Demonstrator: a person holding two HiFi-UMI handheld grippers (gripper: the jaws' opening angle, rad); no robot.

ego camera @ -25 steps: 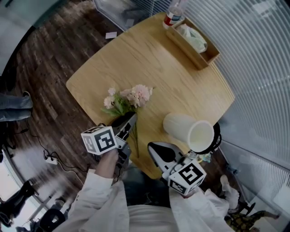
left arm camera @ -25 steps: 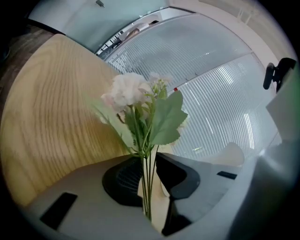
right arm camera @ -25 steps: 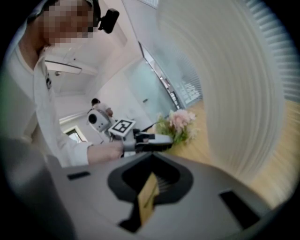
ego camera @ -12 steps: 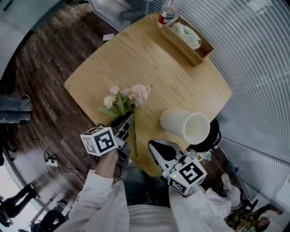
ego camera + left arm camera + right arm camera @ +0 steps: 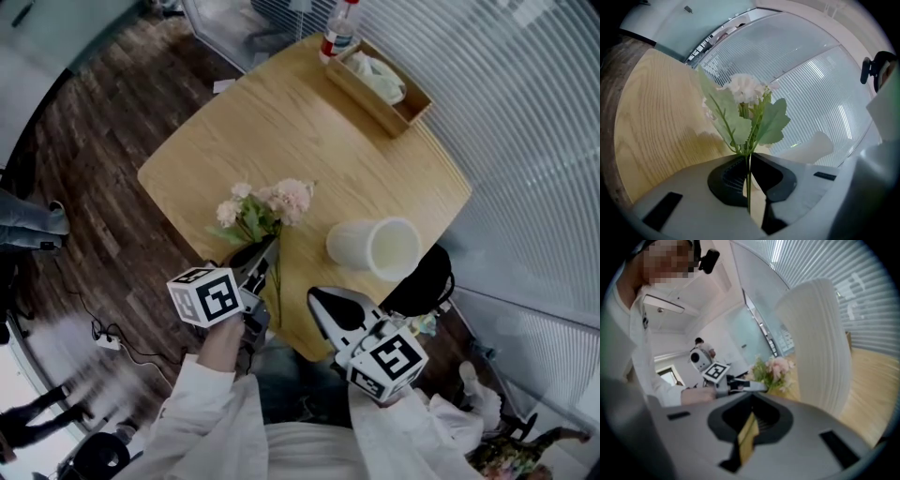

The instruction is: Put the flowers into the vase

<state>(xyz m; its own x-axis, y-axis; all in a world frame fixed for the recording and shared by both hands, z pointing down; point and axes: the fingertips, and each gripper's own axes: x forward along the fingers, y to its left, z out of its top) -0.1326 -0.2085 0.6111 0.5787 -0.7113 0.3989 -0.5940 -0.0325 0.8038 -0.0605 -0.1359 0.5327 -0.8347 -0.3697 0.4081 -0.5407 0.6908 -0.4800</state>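
A bunch of pale pink flowers with green leaves sits just over the wooden table. Its thin stem runs back toward me. My left gripper is shut on that stem, and in the left gripper view the flowers stand up from between the pinched jaws. The white ribbed vase stands upright to the right of the flowers, mouth up. My right gripper is shut and holds nothing. It is near the table's front edge, with the vase just ahead and right of it.
A wooden box holding white tissue and a plastic bottle stand at the table's far corner. A black object sits off the table's right edge by the vase. A ribbed glass wall runs along the right.
My left gripper has lifted slightly with the flower stem pinched in it. The right gripper has stayed where it was. The head view has shifted a little.
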